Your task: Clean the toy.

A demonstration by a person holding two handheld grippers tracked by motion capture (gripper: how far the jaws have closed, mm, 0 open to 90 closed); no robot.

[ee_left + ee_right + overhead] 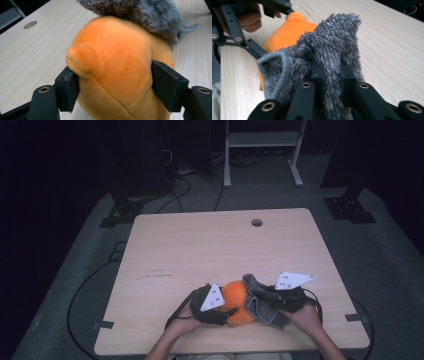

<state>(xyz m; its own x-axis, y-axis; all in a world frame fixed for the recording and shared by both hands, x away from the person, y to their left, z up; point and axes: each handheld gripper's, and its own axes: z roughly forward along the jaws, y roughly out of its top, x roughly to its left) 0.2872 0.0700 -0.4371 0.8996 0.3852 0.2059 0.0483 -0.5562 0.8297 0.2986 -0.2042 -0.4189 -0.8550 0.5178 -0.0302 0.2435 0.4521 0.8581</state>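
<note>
Left claw (115, 82) clamped on the orange plush toy (117, 65), one pad on each flank, fabric bulging slightly over the near pad. Toy sits on the bench (200, 250) at its near edge, about midway across, between my two hands. Grey furry cloth (324, 55) drapes over the toy's far side as seen in the left gripper view; in the high view it lies against the toy's right side. Right claw (332, 75) pinches a fold of that cloth, jaws nearly together with the pile squeezed between them. From above, left claw (220, 307) and right claw (262, 302) flank the toy (235, 295) closely. Round hole (256, 222) shows near the bench's far edge.
</note>
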